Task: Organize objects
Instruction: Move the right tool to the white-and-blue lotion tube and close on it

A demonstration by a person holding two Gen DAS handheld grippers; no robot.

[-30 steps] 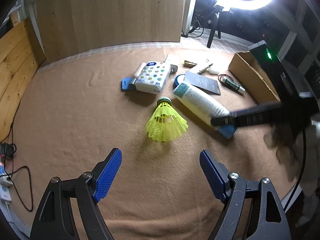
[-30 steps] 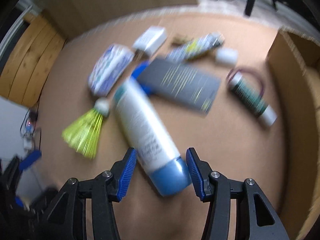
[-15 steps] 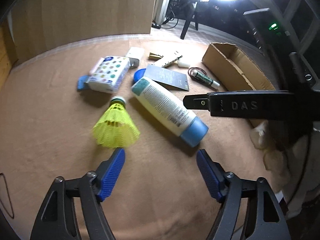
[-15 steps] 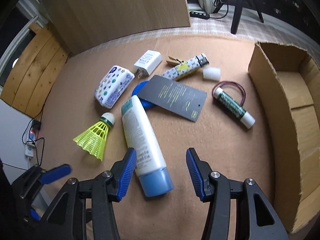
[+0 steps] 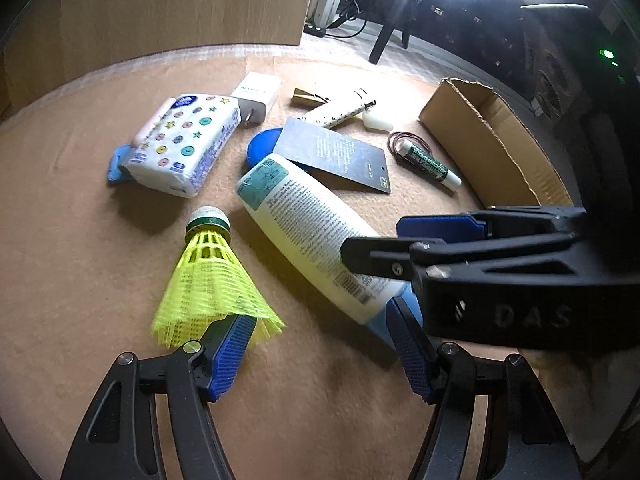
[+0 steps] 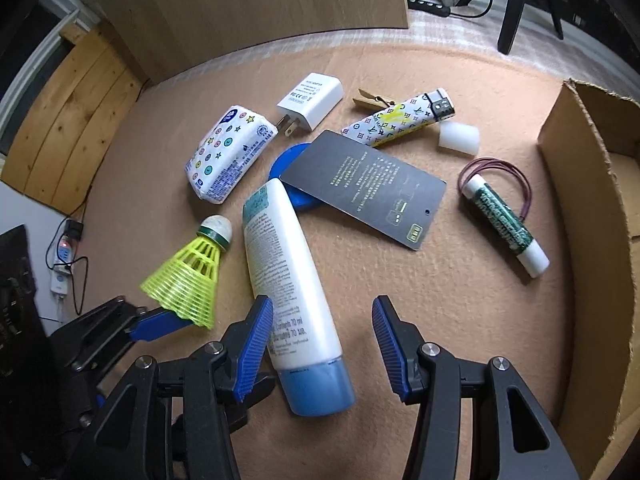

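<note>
- The tube [image 6: 290,280], white with a blue cap, lies flat on the tan mat [image 6: 400,320], cap end toward me, its upper end against a blue disc [image 6: 286,164] that sits under a dark card [image 6: 364,188].
- My right claw [image 6: 322,350] stands open astride the tube's cap end; the left pad looks to be against or just beside the tube's side, the right pad well clear of it. Not gripped yet, as I read it.
- Just left of the tube lies the yellow shuttlecock [image 5: 212,280], cork pointing away from me. My left claw [image 5: 320,356] is open and has just been closing; its left finger overlaps the shuttlecock's skirt rim, nothing is between the pads, and its right finger is near the tube's cap.
- Farther out: a tissue pack [image 6: 228,156], a white charger [image 6: 312,100], a wooden peg [image 6: 372,100], a patterned lighter [image 6: 400,120], a small white cap [image 6: 458,138], and a green stick [image 6: 504,224] lying on a loop of band.
- The cardboard box [image 6: 592,240] stands at the right, well apart from the tube. The part of its inside that shows holds nothing.
- My judgement: the sorting has barely begun, with every item left to move.
</note>
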